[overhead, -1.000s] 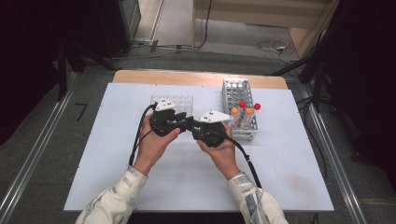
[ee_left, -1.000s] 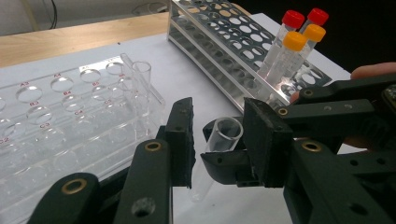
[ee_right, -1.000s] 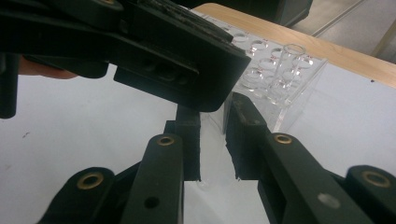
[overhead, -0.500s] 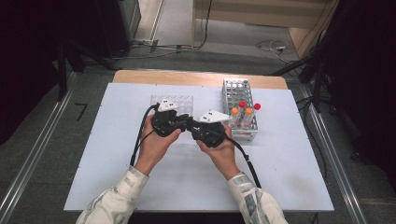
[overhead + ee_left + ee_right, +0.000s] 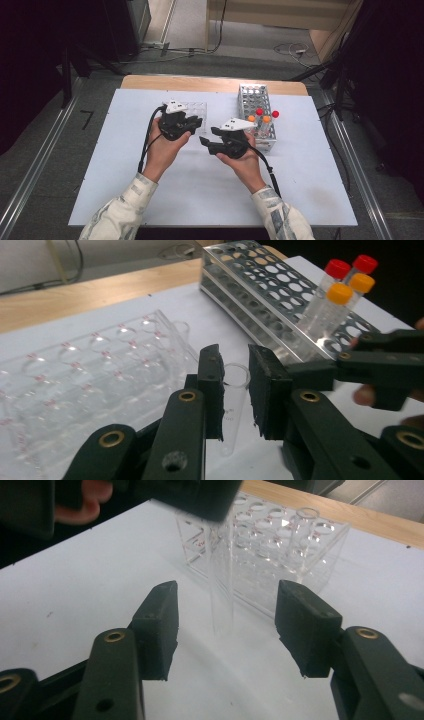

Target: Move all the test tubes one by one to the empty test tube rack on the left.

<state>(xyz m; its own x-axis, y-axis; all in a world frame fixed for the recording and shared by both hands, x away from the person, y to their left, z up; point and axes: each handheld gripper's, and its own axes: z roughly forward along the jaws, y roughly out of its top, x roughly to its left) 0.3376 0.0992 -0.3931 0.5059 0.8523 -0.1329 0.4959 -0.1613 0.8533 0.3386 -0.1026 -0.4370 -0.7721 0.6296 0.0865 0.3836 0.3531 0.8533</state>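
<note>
Since the earlier frames, the two hands have drawn apart in the high view, and the right gripper [image 5: 206, 136] has just been opening – its jaws now stand spread. Its own view shows the clear test tube [image 5: 222, 592] upright between those jaws with a gap on each side, neither pad touching it. That tube hangs from the left gripper [image 5: 196, 121], whose blurred dark jaws close on its top end in the right gripper view. The left gripper view gives the grip from the other side: the open rim of the test tube [image 5: 235, 375] sits between the two black pads [image 5: 212, 385], which pinch it – the tube's round bottom points toward the desk [image 5: 125, 165]. The high view places the tube near the middle of the desk, just in front of the clear plastic rack [image 5: 199, 110], though the tube itself is too faint to make out there. The metal rack [image 5: 265, 287] stands toward the desk's far right corner, carrying three capped tubes [image 5: 327, 310] with red and orange caps; the left gripper view shows them leaning in its holes.
</note>
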